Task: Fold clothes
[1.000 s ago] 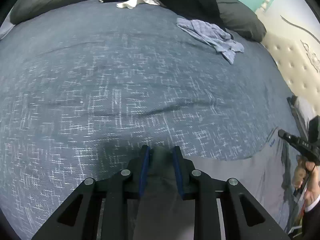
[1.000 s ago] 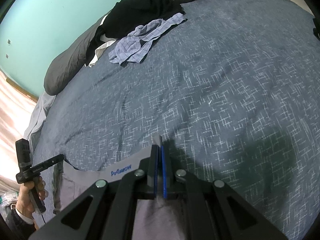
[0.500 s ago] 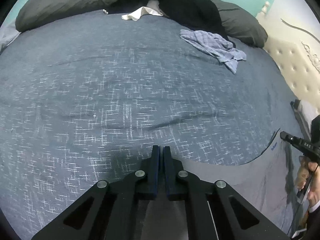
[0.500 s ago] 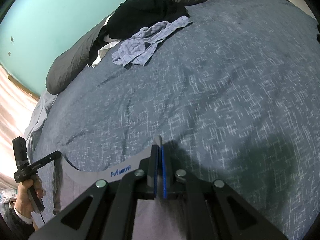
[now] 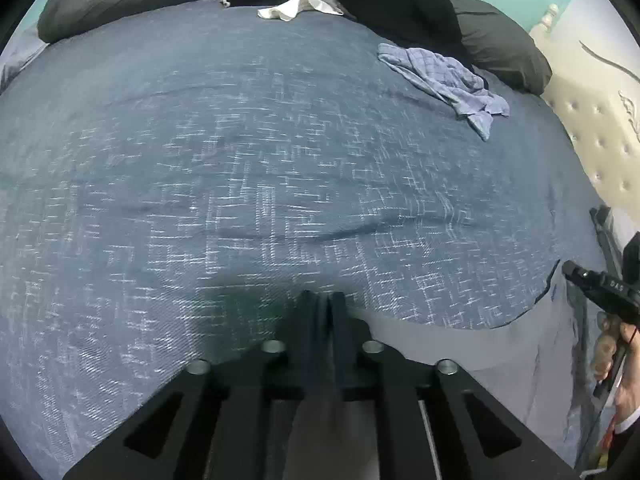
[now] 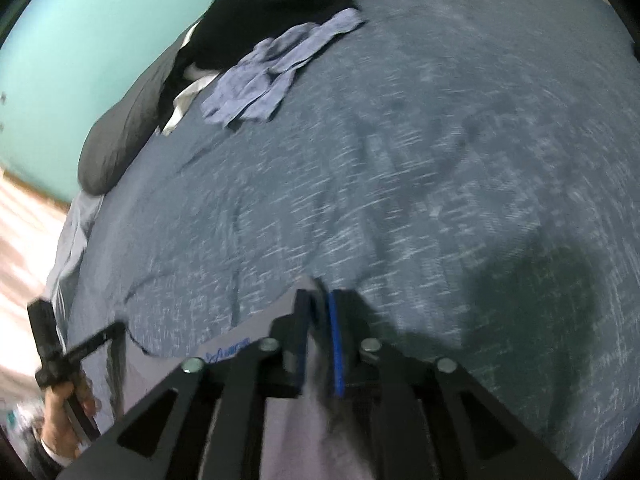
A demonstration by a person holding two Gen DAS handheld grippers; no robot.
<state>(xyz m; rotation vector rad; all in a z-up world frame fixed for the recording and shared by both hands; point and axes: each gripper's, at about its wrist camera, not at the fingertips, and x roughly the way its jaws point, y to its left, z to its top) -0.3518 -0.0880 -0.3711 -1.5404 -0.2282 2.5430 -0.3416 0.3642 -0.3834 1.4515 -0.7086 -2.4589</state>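
1. The grey garment lies flat at the near edge of the bed, its printed hem stretched between the two claws.
2. The left claw is opening; grey cloth sits in the narrow gap, its pads easing off.
3. The right claw is also opening, with the garment's corner between its blue pads.
4. A crumpled blue checked shirt lies well apart near the dark pillows.

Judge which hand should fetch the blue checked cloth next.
Right, probably: the blue checked cloth lies nearly straight ahead of the right tongs, further off-axis from the left tongs. Both are opening, grey garment between.
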